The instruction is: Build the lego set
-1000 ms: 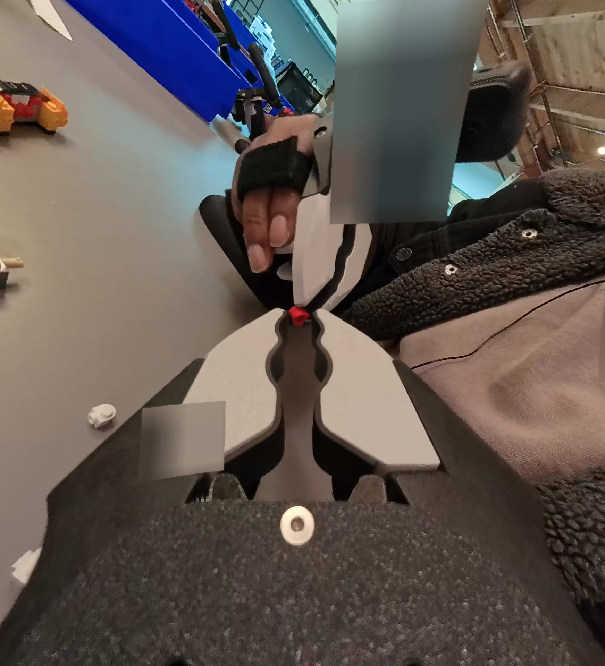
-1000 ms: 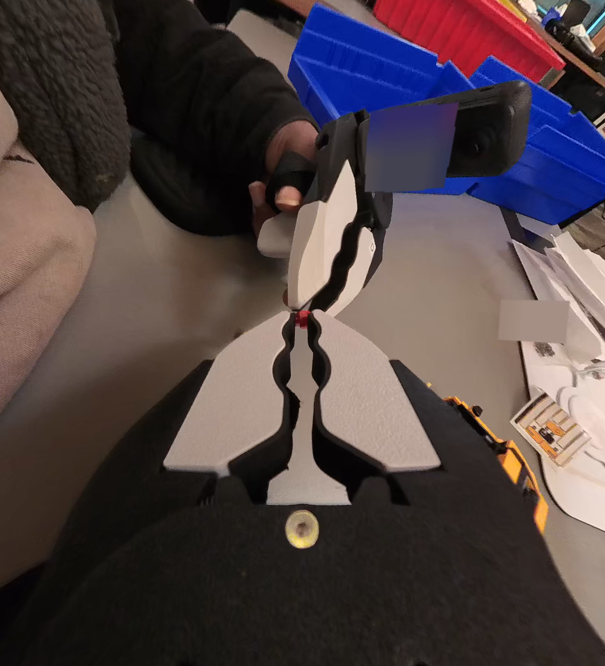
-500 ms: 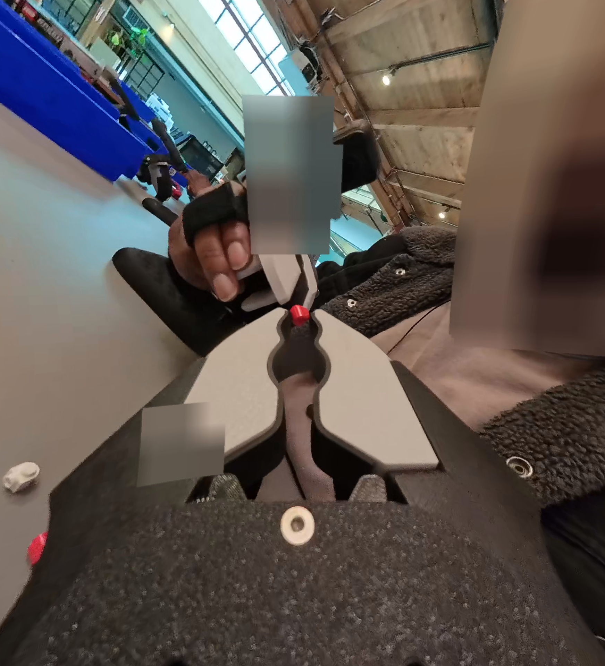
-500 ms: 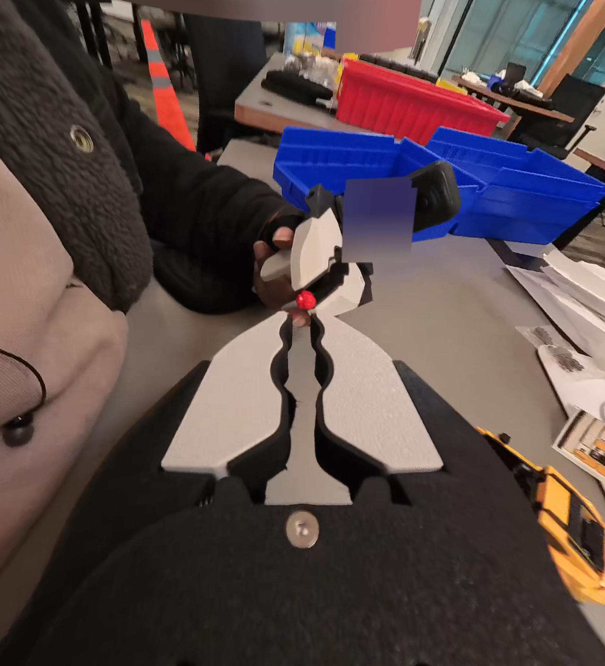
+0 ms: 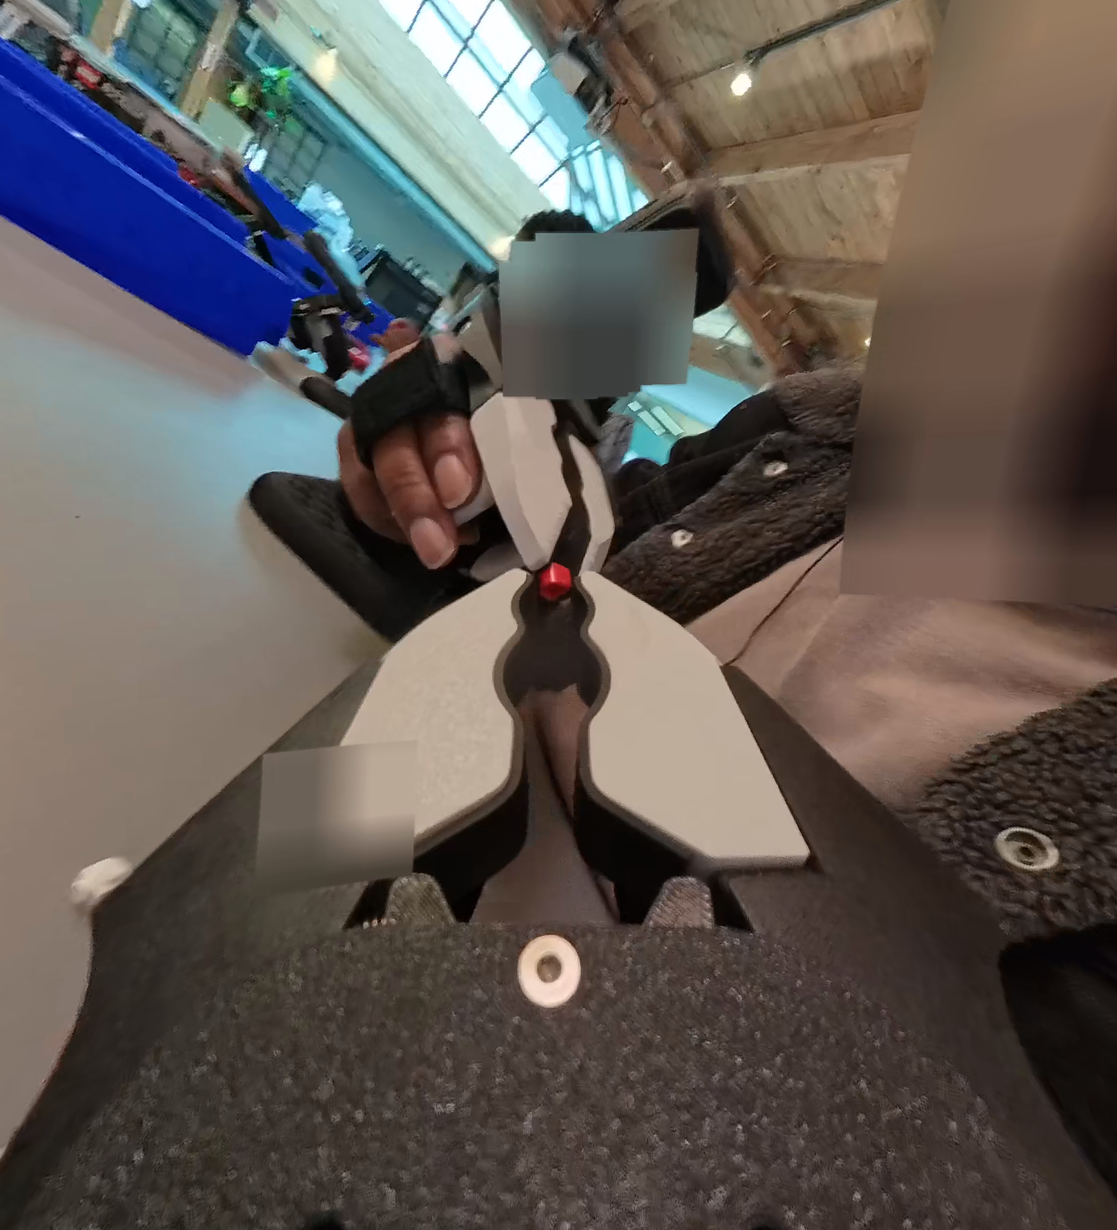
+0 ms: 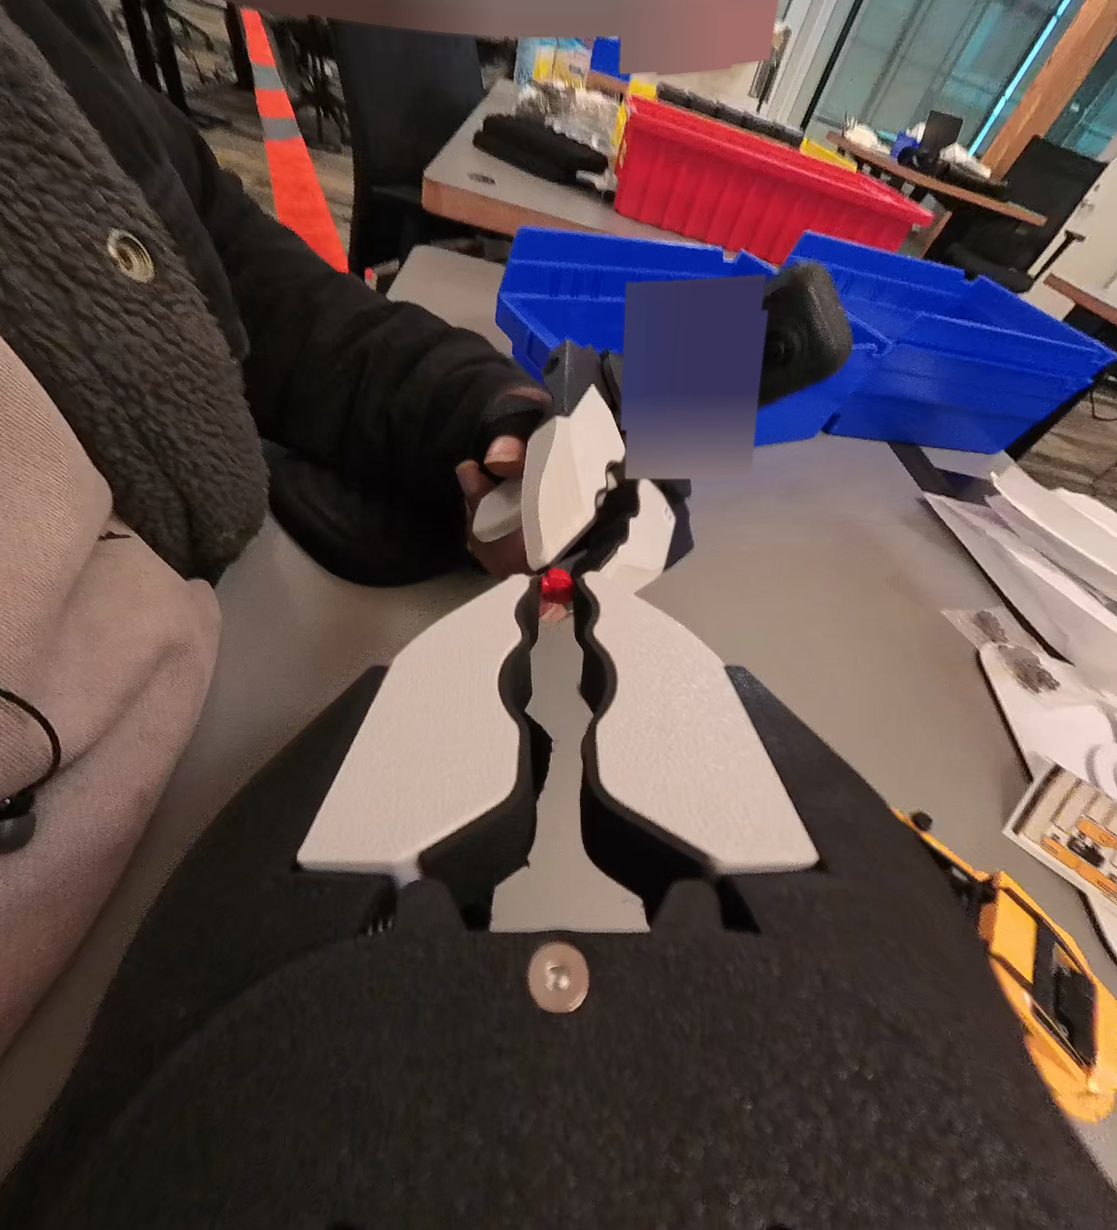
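A small red lego piece (image 5: pixel 552 581) sits between the fingertips of my left gripper (image 5: pixel 554 589), which is shut on it and held above the grey table (image 5: pixel 109 532). My right gripper (image 6: pixel 552 596) faces it tip to tip, jaws almost closed. The red piece (image 6: pixel 554 584) lies right at its tips, and I cannot tell whether they pinch it. In the left wrist view the right gripper (image 5: pixel 559 562) comes in from above, held by a hand in a black strap (image 5: pixel 409 466). In the right wrist view the left gripper (image 6: pixel 565 566) hangs over the piece.
A yellow lego car (image 6: pixel 1041 985) lies on the table at the right, beside an instruction sheet (image 6: pixel 1088 858) and white paper bags (image 6: pixel 1075 552). Blue bins (image 6: pixel 942 373) stand at the back. A small white piece (image 5: pixel 99 878) lies at the left. A person's fleece jacket (image 6: pixel 76 299) is close. Less than 4 cm separates the two grippers' tips.
Both grippers have tilted up and come back tip to tip. Half a second ago the red piece, in the left gripper, was just clear of the right tips. Now it is at them.
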Action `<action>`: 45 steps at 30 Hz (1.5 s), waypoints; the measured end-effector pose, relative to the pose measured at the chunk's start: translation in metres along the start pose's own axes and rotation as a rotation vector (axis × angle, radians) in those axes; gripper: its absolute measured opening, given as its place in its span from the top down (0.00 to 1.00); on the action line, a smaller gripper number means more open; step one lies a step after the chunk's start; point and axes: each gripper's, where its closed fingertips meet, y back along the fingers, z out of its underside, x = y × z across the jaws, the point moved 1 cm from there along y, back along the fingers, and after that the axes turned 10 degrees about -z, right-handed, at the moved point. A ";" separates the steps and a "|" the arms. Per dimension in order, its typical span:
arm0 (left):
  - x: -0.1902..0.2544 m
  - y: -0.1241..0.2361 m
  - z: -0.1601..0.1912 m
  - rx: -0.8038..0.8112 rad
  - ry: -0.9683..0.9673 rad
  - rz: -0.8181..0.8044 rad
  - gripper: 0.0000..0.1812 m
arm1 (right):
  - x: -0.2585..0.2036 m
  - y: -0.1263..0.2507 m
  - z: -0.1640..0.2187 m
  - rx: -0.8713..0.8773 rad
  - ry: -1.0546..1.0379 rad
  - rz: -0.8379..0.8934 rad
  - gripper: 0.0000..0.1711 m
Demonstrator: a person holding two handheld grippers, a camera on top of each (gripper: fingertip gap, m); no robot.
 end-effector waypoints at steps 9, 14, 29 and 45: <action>-0.046 0.006 0.056 -0.470 -0.479 -0.477 0.89 | -0.011 -0.003 0.088 -0.540 -0.226 -0.084 0.94; -0.056 0.006 0.082 -0.652 -0.568 -0.547 0.88 | -0.015 -0.013 0.104 -0.649 -0.288 -0.159 0.94; -0.061 0.006 0.092 -0.700 -0.577 -0.566 0.89 | -0.020 -0.024 0.104 -0.693 -0.408 -0.401 0.90; -0.063 0.005 0.094 -0.709 -0.592 -0.591 0.91 | -0.025 -0.023 0.106 -0.654 -0.408 -0.392 0.84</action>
